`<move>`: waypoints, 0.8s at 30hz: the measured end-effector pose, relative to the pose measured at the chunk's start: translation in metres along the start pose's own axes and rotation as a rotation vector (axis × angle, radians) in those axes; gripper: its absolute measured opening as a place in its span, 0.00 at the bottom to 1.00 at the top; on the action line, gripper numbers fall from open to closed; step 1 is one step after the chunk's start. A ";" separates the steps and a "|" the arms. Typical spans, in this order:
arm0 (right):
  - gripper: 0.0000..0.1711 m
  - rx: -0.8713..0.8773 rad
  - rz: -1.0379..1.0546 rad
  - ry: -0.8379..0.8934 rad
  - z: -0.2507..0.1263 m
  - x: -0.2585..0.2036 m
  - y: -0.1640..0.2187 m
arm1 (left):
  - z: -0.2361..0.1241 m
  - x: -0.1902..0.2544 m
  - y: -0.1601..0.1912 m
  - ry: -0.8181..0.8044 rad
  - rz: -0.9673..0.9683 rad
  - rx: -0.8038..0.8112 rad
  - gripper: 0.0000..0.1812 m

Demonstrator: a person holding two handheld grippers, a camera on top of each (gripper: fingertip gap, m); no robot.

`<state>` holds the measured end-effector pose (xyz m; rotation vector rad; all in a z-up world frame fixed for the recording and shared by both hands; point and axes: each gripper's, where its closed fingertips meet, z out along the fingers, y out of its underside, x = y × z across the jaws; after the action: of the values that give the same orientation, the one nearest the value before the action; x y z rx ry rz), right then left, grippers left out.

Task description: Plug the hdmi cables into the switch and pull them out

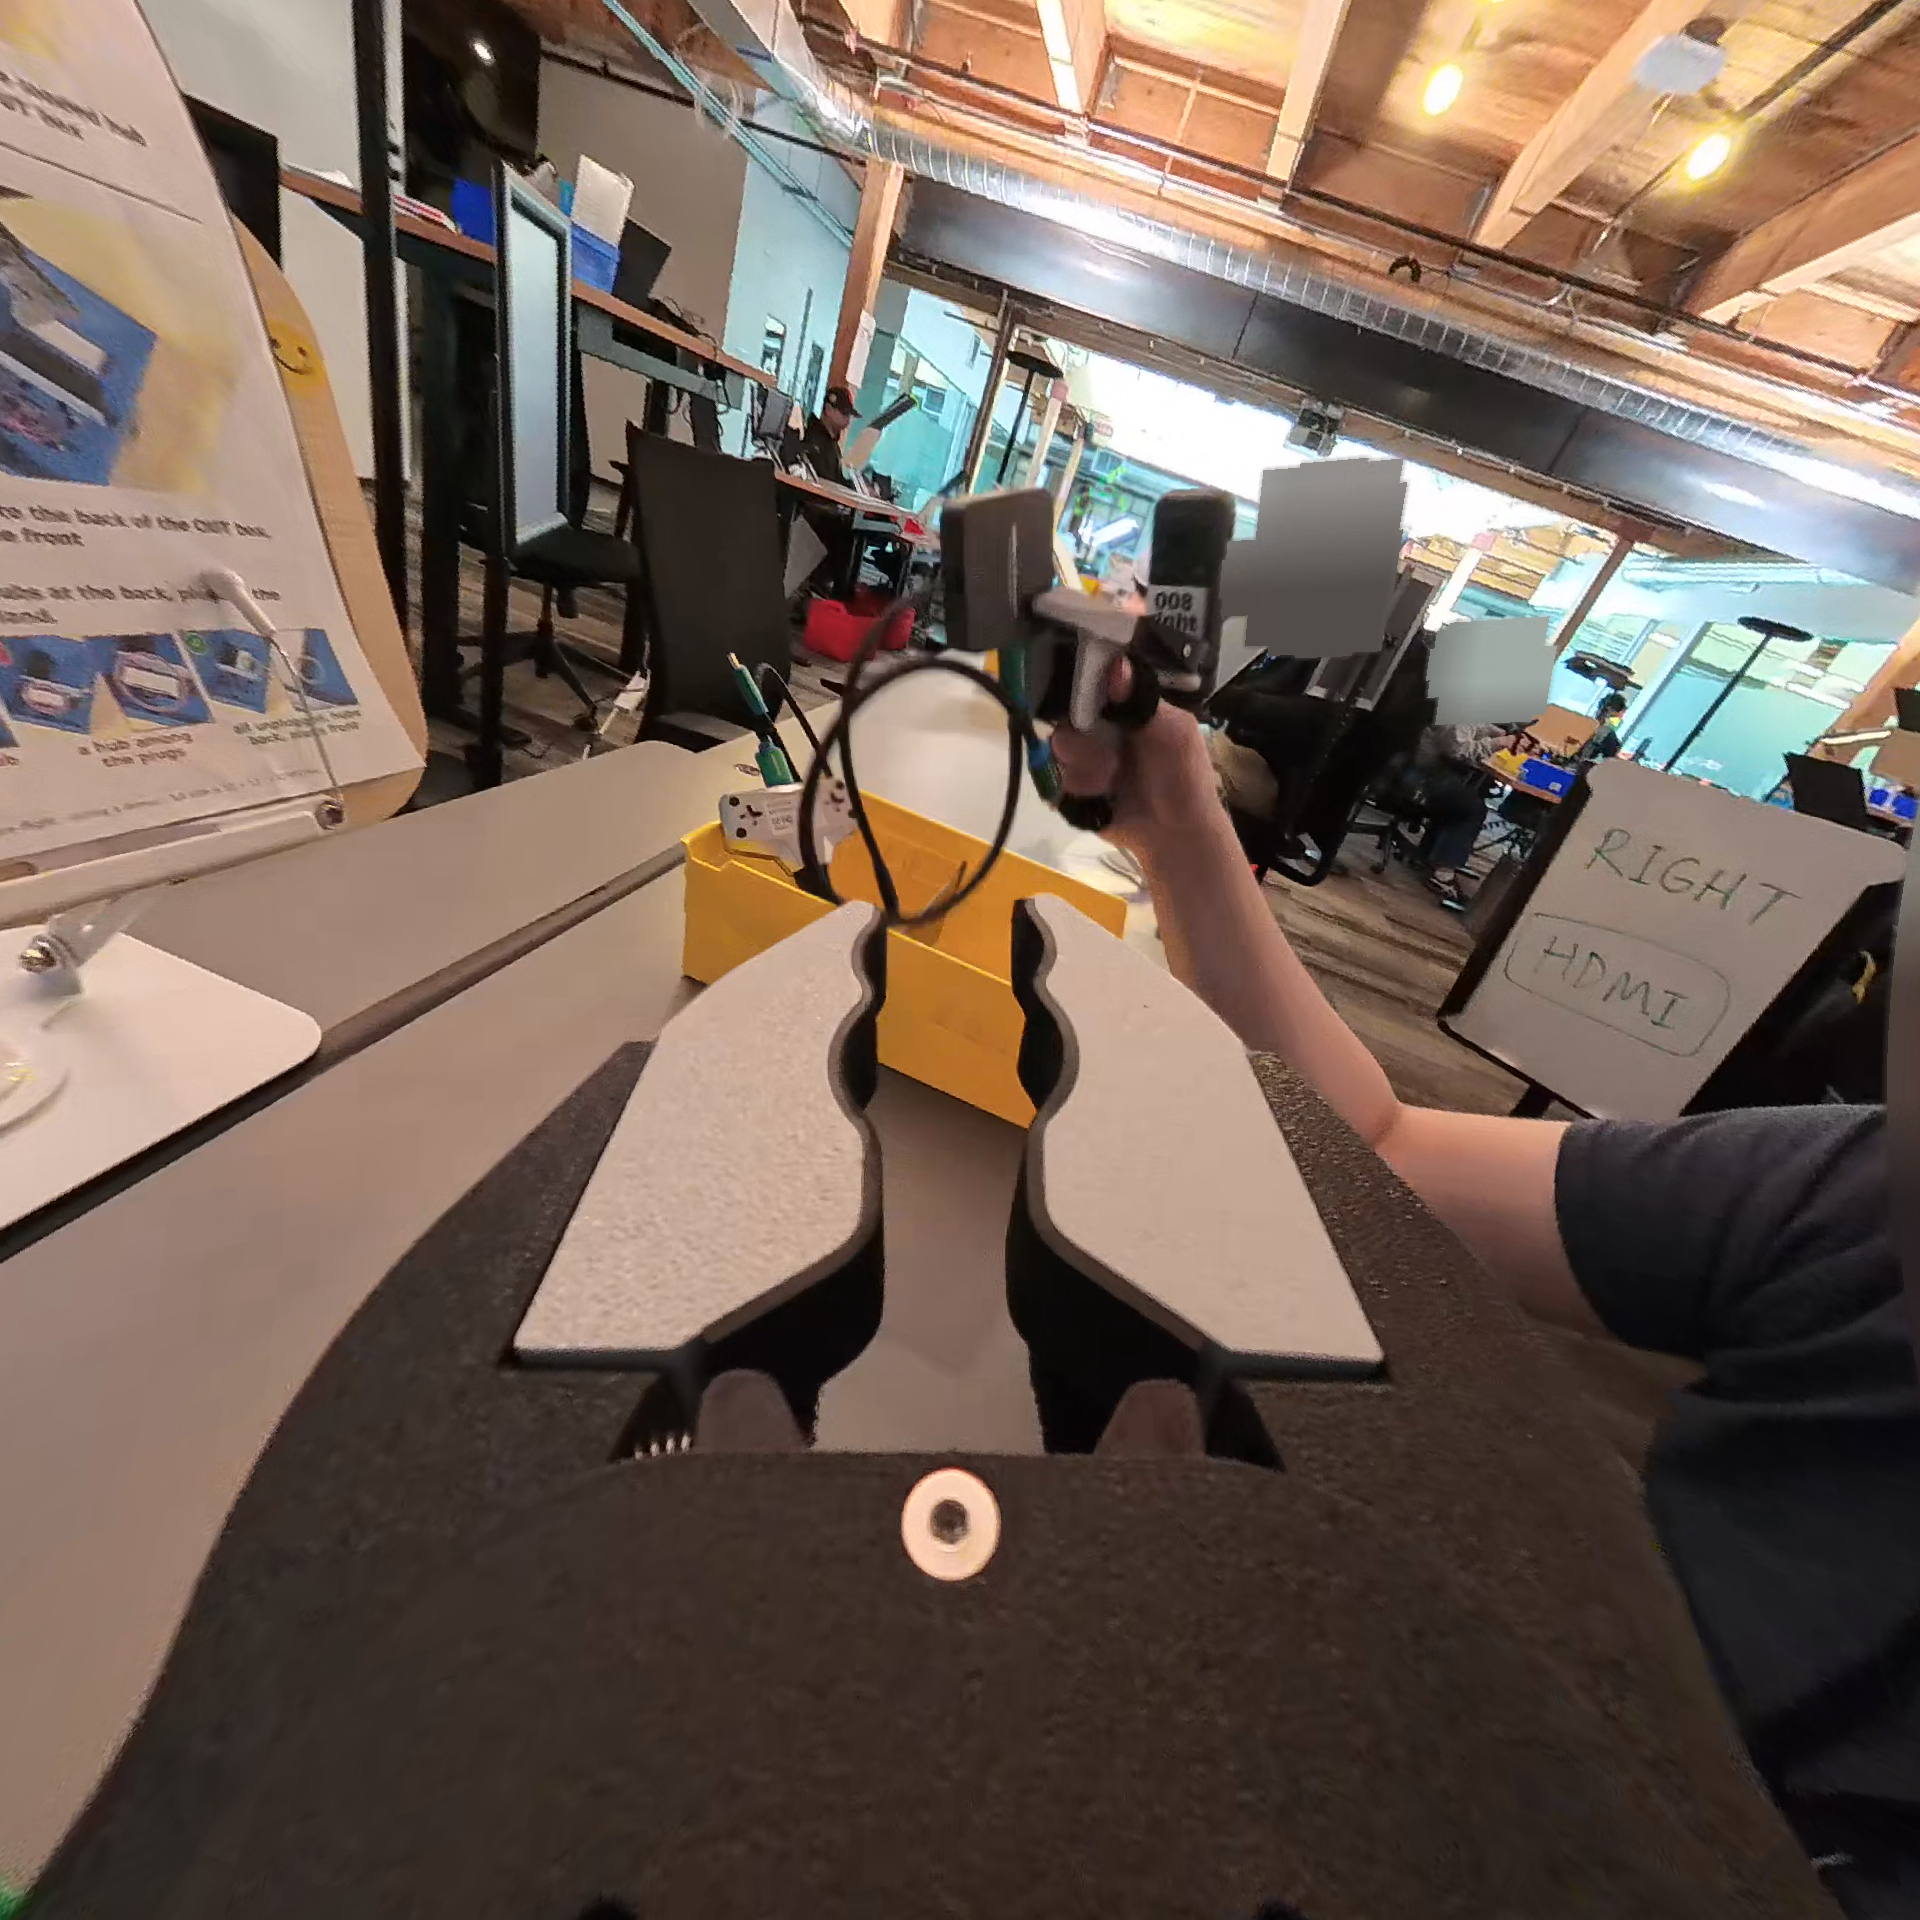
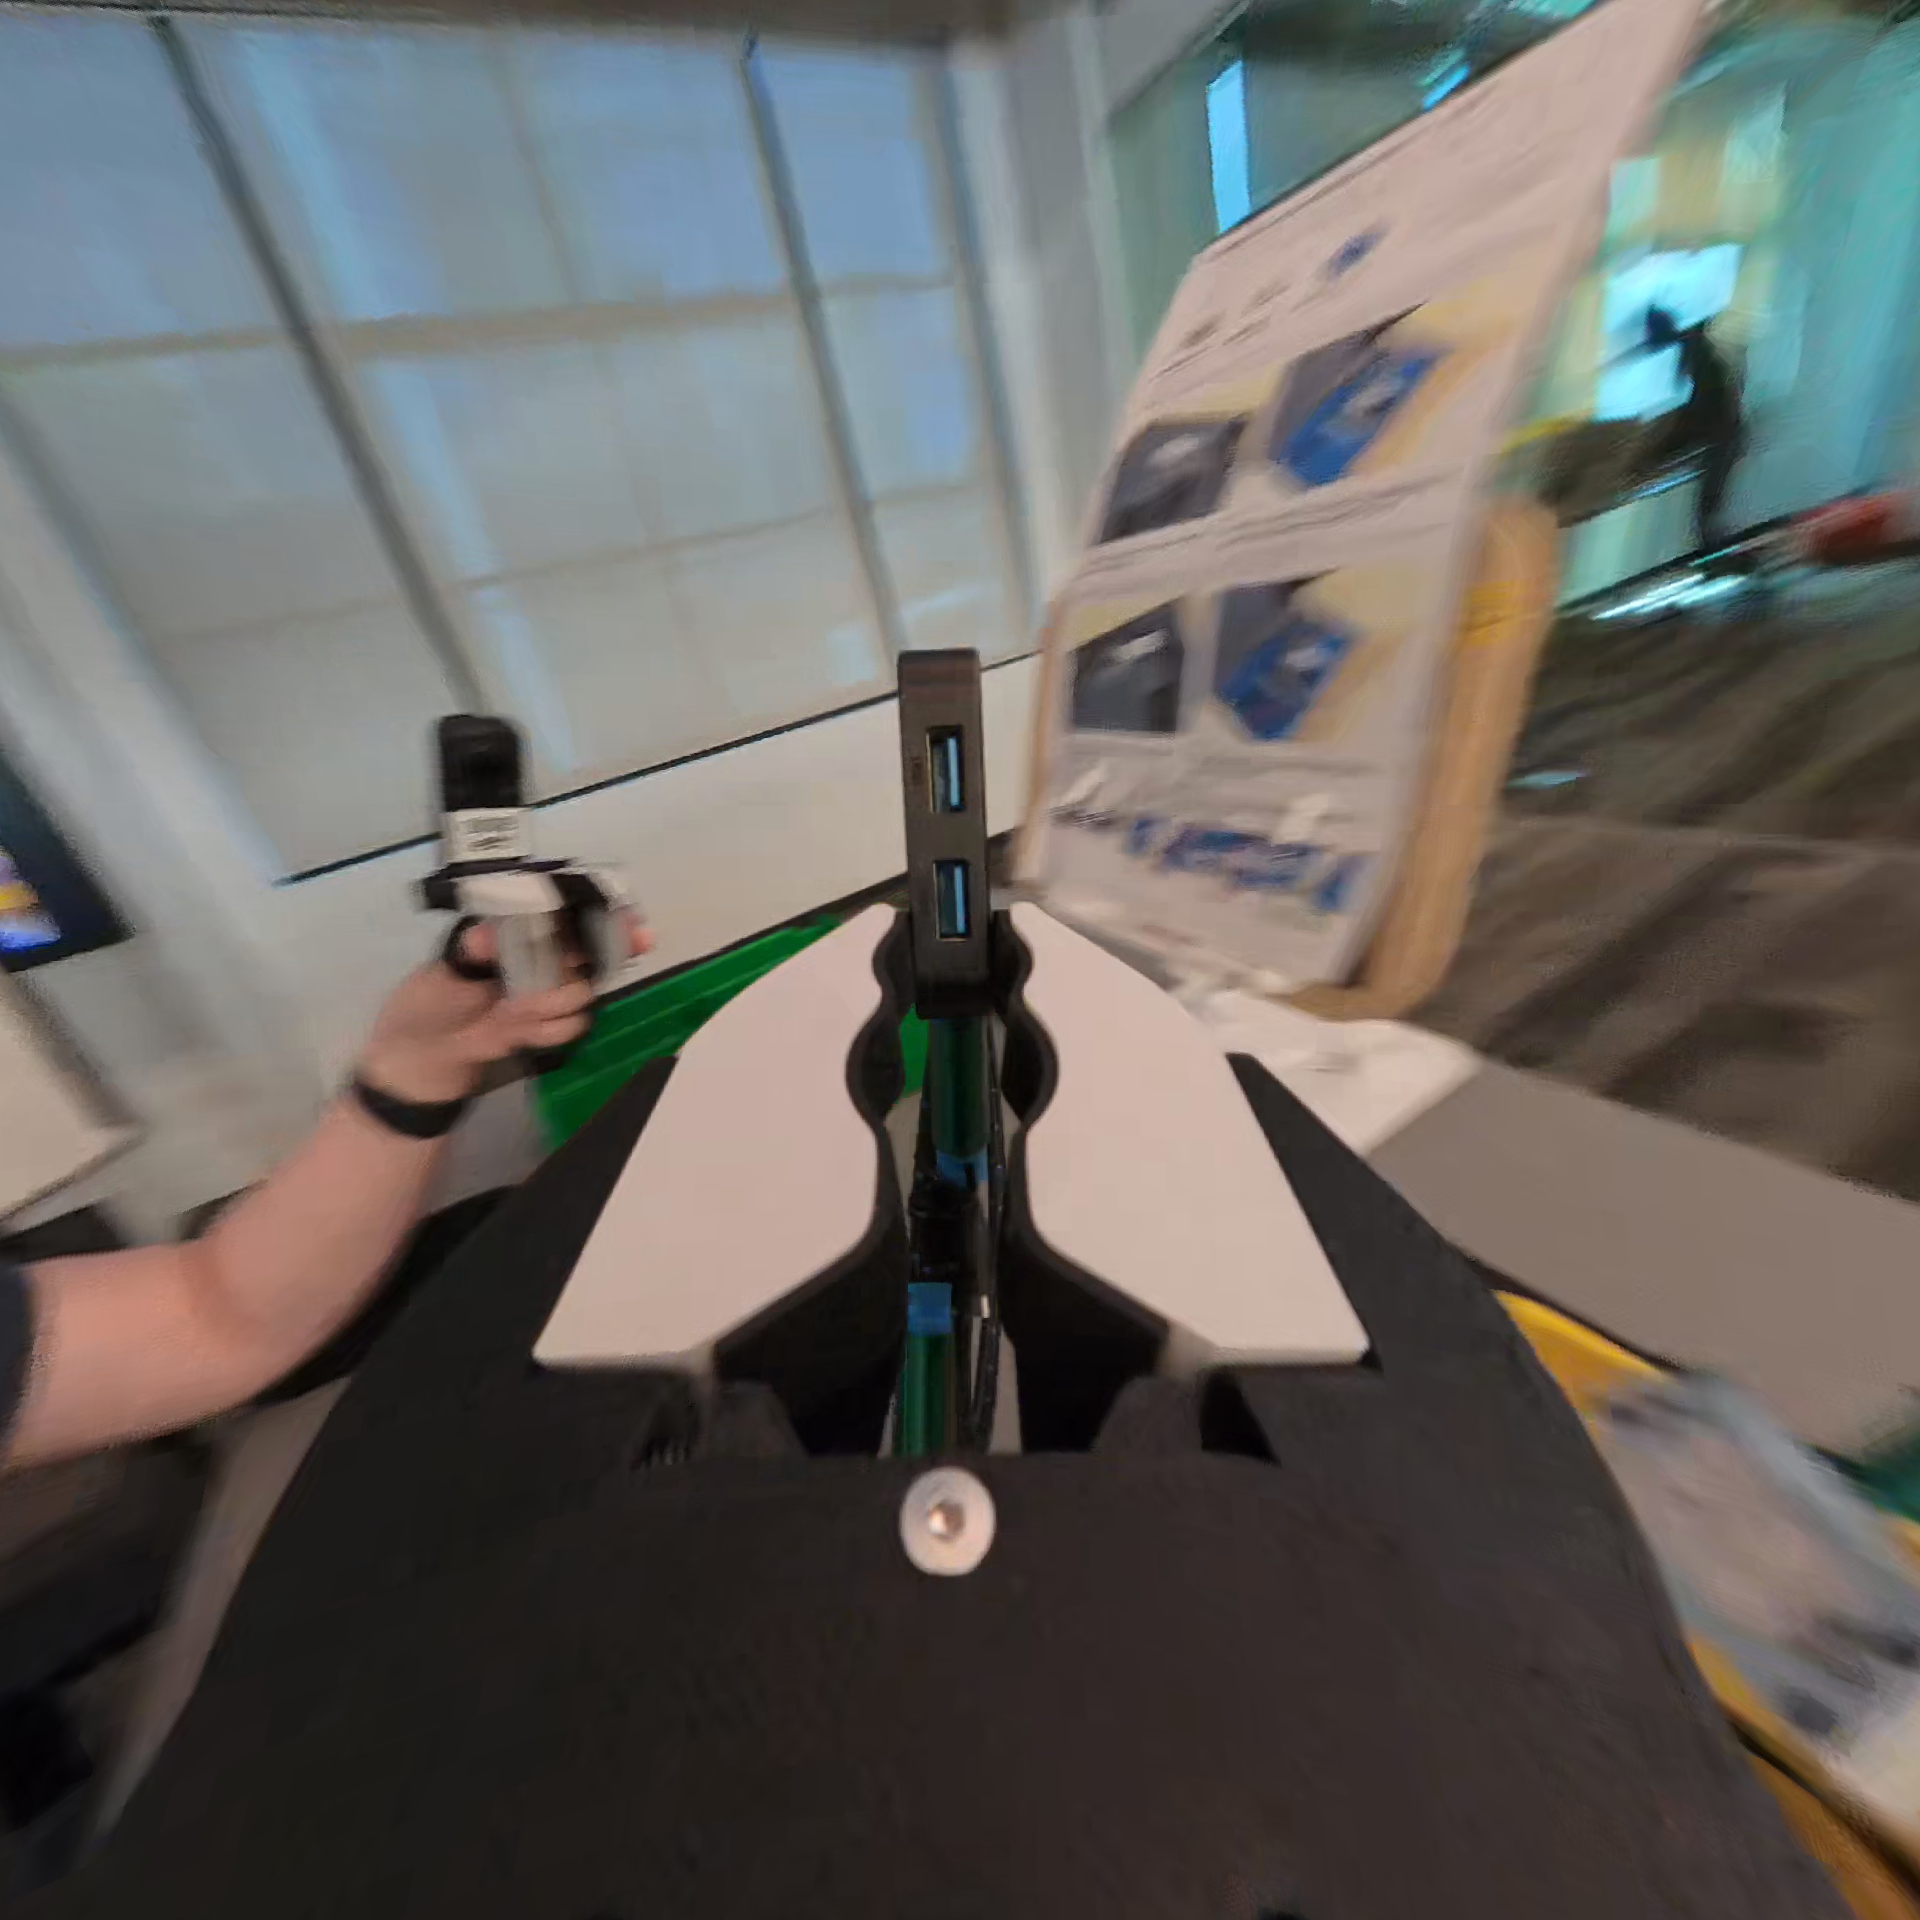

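Note:
In the left wrist view my left gripper (image 1: pixel 948 920) is open and empty, held over the grey table and pointing at a yellow bin (image 1: pixel 935 997). Beyond it, my right gripper (image 1: pixel 1023 613) is raised in a hand and shut on the dark switch box (image 1: pixel 992 566). A black cable (image 1: pixel 914 790) loops down from it. In the right wrist view my right gripper (image 2: pixel 948 956) clamps the lower end of the switch box (image 2: pixel 943 800), which stands upright showing two blue ports. A green plug and cable (image 2: pixel 951 1091) hang below it between the fingers. The left gripper (image 2: pixel 520 904) shows blurred at left.
A green-ended cable (image 1: pixel 767 748) and a white device (image 1: pixel 769 816) stick up from the yellow bin. An instruction sheet on a stand (image 1: pixel 156 520) is at left, also in the right wrist view (image 2: pixel 1278 623). A whiteboard (image 1: pixel 1652 935) stands right. A green bin (image 2: pixel 707 1008) lies behind.

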<state>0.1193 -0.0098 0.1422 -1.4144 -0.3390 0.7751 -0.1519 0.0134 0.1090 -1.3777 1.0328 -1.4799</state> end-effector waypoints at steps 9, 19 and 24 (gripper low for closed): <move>0.09 -0.041 -0.255 0.062 -0.095 0.078 0.005 | 0.019 0.003 0.025 0.044 -0.006 -0.092 0.10; 0.09 -0.283 -0.312 -0.141 -0.089 0.100 0.057 | 0.032 -0.004 0.046 0.066 -0.042 -0.161 0.10; 0.10 -0.400 -0.089 -0.073 -0.082 0.123 0.083 | 0.037 0.007 0.050 0.090 -0.019 -0.185 0.09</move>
<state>0.2364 0.0073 0.0208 -1.7327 -0.6361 0.7111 -0.1129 -0.0090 0.0658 -1.4636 1.2422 -1.5019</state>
